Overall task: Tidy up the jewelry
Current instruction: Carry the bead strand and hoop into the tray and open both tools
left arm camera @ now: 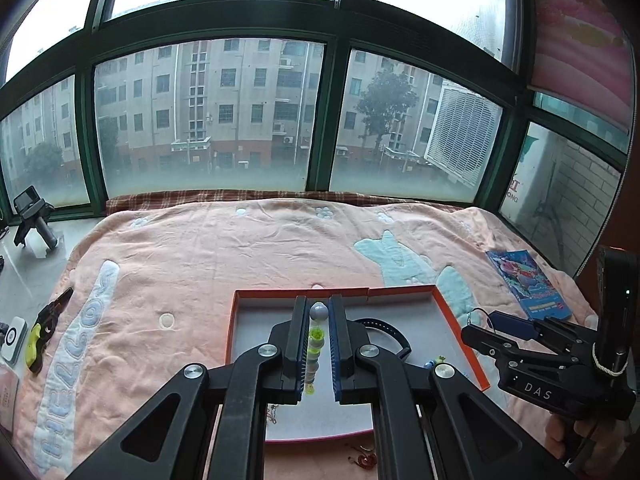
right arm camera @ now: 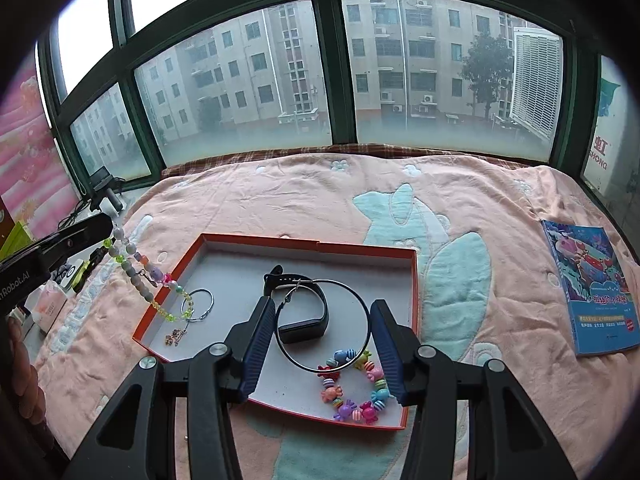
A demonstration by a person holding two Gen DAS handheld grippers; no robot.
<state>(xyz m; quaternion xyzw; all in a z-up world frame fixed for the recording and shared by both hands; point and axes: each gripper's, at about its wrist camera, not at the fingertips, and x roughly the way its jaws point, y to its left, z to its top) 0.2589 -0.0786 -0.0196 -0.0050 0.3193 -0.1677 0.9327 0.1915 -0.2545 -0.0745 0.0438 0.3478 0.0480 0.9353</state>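
My left gripper (left arm camera: 318, 302) is shut on a chain of white and green beads (left arm camera: 315, 344). From the right wrist view the left gripper (right arm camera: 94, 226) holds it up at the left, and the bead chain (right arm camera: 132, 270) slopes down into the orange-rimmed box (right arm camera: 360, 249). My right gripper (right arm camera: 321, 302) is shut on a large thin hoop earring (right arm camera: 362, 300) above the box. Below it lie a black smart band (right arm camera: 306, 314), a colourful candy-bead bracelet (right arm camera: 352, 386), a small ring (right arm camera: 200, 304) and a tiny charm (right arm camera: 176, 336).
The box (left arm camera: 454, 310) sits on a pink blanket (right arm camera: 280, 200) under a wide window. A blue book (right arm camera: 588, 288) lies to the right. A black-and-yellow tool (left arm camera: 44, 328) and a stand (left arm camera: 32, 216) are at the left. A small red trinket (left arm camera: 366, 460) lies on the blanket.
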